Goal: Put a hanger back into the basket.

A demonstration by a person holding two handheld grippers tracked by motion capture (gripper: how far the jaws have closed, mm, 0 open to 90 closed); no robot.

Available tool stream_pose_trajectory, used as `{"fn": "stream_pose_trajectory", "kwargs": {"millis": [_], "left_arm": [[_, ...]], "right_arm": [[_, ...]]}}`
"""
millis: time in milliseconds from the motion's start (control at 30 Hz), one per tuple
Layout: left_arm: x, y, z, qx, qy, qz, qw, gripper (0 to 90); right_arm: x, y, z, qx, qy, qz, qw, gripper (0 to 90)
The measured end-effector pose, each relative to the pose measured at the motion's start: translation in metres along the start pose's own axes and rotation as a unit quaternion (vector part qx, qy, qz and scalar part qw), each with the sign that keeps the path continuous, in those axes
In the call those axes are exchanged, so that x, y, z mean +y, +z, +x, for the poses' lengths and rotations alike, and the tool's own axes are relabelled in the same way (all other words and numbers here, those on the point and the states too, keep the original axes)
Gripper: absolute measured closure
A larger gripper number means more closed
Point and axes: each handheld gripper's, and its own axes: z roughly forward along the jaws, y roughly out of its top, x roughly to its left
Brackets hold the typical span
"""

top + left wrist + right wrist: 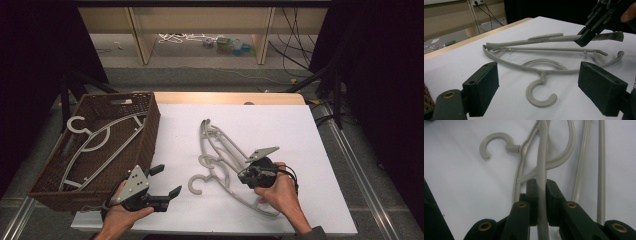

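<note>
At the left edge of the table point(320, 210), a brown wicker basket point(148, 131) is standing with its long side running away from the person. One grey hanger point(102, 135) is lying inside it, slanted across the basket floor, its hook point(76, 123) pointing toward the far left corner and leaning near the rim.

Just right of the basket's near corner, the left gripper point(167, 181) is hovering over the white cover in the person's left hand point(120, 217). Its jaws are standing wide apart with nothing between them; in the left gripper view the two black pads point(484, 87) are framing bare table and the hook of a hanger farther off.

Moving right, toward the middle of the table, two more grey hangers are lying overlapped. The lower hanger point(212, 172) is resting flat, its hook point(197, 184) curling toward the left gripper. The upper hanger point(554, 38) is sitting across it and tilting up at its near end.

At the right, the right gripper point(541, 192) is clamping the upper hanger's arm: in the right gripper view the grey bar is running straight up between the two pads, which are pressing on both its sides. The person's right hand point(280, 192) is holding that gripper above the near part of the pile.
</note>
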Motion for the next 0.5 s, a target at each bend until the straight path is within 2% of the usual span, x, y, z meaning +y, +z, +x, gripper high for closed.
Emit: {"fn": "stream_pose_trajectory", "kwargs": {"millis": [33,67,133,233,267,300,500], "left_arm": [[0.0,0.0,0.0,0.003,0.001,0.003,1.0,16.7],[0.0,0.0,0.0,0.003,0.007,0.004,1.0,16.7],[-0.001,0.0,-0.001,0.004,0.009,0.009,0.9999,16.7],[0.0,0.001,-0.001,0.005,0.009,0.007,0.9999,16.9],[0.0,0.001,-0.001,0.004,0.014,0.008,0.9999,16.9],[-0.001,0.002,-0.002,0.001,0.011,0.005,0.9999,16.9],[0.0,0.001,-0.001,0.006,0.016,0.009,0.9998,17.2]], "right_arm": [[0.0,-0.002,-0.002,0.002,-0.008,-0.002,1.0,83.0],[0.0,-0.005,-0.002,0.002,-0.006,-0.007,1.0,83.0],[0.0,-0.011,-0.004,0.006,-0.018,-0.01,0.9998,83.1],[-0.001,-0.018,-0.007,0.003,-0.021,-0.027,0.9994,83.1],[-0.001,-0.02,-0.008,0.002,-0.021,-0.03,0.9993,83.1],[-0.001,-0.024,-0.009,0.005,-0.025,-0.024,0.9994,83.1],[-0.003,-0.038,-0.014,0.015,-0.014,-0.051,0.9985,83.1]]}}
